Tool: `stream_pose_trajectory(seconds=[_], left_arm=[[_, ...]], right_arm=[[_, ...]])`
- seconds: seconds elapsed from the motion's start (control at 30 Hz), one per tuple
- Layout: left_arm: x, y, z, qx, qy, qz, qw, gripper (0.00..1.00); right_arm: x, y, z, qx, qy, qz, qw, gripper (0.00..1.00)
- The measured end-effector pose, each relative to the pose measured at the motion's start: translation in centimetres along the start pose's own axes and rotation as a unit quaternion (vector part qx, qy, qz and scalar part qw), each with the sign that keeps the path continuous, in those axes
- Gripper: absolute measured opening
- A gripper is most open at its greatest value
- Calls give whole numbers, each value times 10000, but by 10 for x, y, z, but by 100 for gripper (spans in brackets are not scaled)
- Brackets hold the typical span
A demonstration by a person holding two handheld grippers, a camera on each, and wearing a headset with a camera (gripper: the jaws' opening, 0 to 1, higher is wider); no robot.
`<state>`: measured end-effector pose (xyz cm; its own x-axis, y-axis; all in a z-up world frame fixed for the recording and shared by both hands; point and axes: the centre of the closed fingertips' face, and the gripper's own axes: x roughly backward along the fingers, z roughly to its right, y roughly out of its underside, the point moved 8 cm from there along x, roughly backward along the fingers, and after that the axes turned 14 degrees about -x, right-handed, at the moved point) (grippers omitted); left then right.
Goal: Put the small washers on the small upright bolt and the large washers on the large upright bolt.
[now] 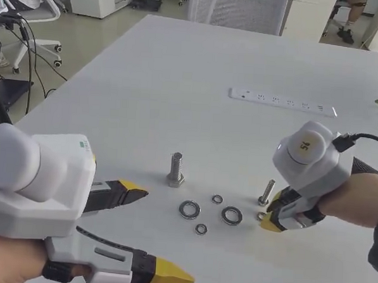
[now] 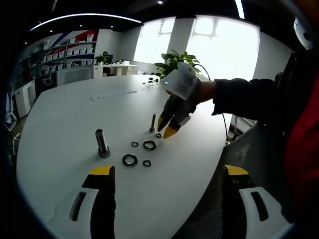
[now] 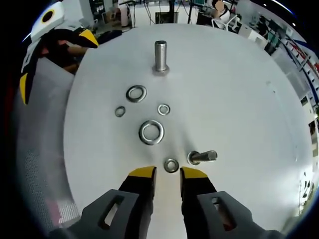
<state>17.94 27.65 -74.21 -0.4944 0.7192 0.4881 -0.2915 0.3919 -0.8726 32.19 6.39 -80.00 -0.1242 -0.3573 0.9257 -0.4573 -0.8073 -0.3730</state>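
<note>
the table is smooth white laminate, matt with a faint sheen. the large bolt and small bolt are bare grey metal, dull along the rough threads. the washers are smooth, shiny metal. the left claw and right claw are matt black plastic with yellow tips, on glossy white plastic housings. the power strip looks like white plastic.

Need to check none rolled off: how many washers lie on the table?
5. Two large washers and two small washers lie between the bolts; a third small washer lies just ahead of the right gripper.
</note>
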Motion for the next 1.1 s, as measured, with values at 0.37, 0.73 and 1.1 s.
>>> stream_pose_trajectory(seconds=[0.37,0.73,1.1], left_arm=[[0,0,-1,13,-6,19,10000,88],[0,-1,-1,16,-16,29,10000,88],[0,-1,-1,17,-8,28,10000,88]], right_arm=[[-5,-1,1,54,35,-33,10000,20],[-5,-2,-2,174,17,-75,9998,18],[-5,-1,-3,169,-3,-94,9998,15]])
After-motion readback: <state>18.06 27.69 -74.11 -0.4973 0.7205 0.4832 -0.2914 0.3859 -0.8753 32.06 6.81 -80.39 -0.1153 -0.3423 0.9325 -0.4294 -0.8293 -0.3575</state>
